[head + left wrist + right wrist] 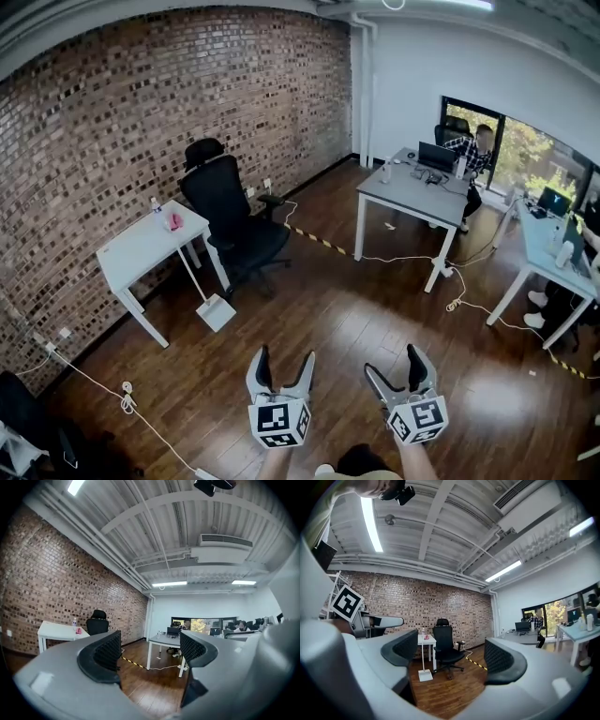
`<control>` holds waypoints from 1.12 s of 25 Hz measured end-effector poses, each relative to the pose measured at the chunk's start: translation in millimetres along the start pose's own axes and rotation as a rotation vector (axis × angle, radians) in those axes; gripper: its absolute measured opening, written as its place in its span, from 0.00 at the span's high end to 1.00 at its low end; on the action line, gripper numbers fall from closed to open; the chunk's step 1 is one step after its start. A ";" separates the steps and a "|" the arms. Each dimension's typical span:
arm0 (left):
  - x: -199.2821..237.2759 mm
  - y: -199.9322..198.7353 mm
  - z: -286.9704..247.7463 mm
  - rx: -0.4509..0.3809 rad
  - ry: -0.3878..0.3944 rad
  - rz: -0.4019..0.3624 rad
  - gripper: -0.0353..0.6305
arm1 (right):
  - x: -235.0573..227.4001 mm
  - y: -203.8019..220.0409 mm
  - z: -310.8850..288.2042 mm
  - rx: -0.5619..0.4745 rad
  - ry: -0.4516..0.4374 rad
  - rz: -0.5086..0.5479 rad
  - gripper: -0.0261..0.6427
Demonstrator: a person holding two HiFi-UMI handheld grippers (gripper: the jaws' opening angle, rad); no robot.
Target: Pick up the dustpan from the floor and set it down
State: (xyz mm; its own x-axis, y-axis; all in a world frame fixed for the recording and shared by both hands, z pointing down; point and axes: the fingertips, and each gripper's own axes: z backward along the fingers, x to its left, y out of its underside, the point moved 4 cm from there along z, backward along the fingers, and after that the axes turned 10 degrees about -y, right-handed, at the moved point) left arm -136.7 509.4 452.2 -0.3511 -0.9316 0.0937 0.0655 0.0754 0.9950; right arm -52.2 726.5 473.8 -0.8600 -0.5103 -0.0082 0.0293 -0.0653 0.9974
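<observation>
Head view: dustpan [216,311] sits on floor [328,323], long handle angled up beside white tabletop [141,248], near black chair [230,220]. L gripper [284,367] & R gripper [396,370]: jaws apart, nothing btw them, both well apart from dustpan.

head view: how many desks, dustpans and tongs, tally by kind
desks: 3 (white desk, grey desk, pale desk)
dustpan: 1, on the floor by the white desk
tongs: 2 (left tongs, right tongs), both open and empty
total: 6
</observation>
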 end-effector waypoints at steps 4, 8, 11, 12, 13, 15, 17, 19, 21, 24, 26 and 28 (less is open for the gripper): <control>-3.6 12.9 -38.1 0.022 -0.007 -0.023 0.39 | -30.0 8.6 -26.3 0.015 0.006 -0.028 0.30; 1.0 22.9 -85.0 0.049 -0.022 -0.018 0.39 | -64.3 16.4 -74.8 0.000 -0.017 -0.044 0.31; 10.0 9.1 -131.5 0.014 -0.051 -0.019 0.39 | -87.9 13.7 -124.6 -0.024 -0.068 -0.053 0.31; 10.7 1.3 -149.9 -0.002 -0.057 -0.035 0.39 | -98.6 8.3 -141.3 -0.043 -0.077 -0.053 0.31; 9.6 -7.2 -169.3 -0.017 -0.059 -0.054 0.39 | -111.5 1.0 -158.0 -0.065 -0.080 -0.053 0.31; 6.0 -18.5 -203.2 -0.035 -0.066 -0.078 0.39 | -138.2 -12.2 -188.8 -0.101 -0.088 -0.055 0.31; 6.2 -16.8 -229.8 -0.030 -0.092 -0.080 0.39 | -160.9 -18.3 -216.0 -0.121 -0.110 -0.055 0.31; 7.1 -13.2 -260.8 -0.016 -0.116 -0.073 0.39 | -184.3 -24.3 -244.7 -0.138 -0.132 -0.048 0.31; 4.7 -12.2 -286.0 -0.004 -0.132 -0.076 0.39 | -203.1 -28.0 -268.1 -0.142 -0.156 -0.044 0.31; 6.4 -10.7 -301.8 0.002 -0.184 -0.095 0.39 | -213.8 -19.3 -296.5 -0.117 -0.217 -0.047 0.31; 16.0 -10.8 -309.9 0.008 -0.237 -0.100 0.39 | -211.9 -11.7 -320.4 -0.097 -0.278 -0.060 0.31; 30.9 -11.7 -312.6 0.010 -0.294 -0.099 0.39 | -202.6 -5.7 -342.9 -0.084 -0.344 -0.077 0.31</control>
State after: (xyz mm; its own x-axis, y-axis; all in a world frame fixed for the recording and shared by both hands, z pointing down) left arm 143.6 368.6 432.6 -0.6106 -0.7919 0.0009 0.0093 -0.0060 0.9999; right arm 296.6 536.1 445.4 -0.9819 -0.1840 -0.0441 -0.0124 -0.1696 0.9854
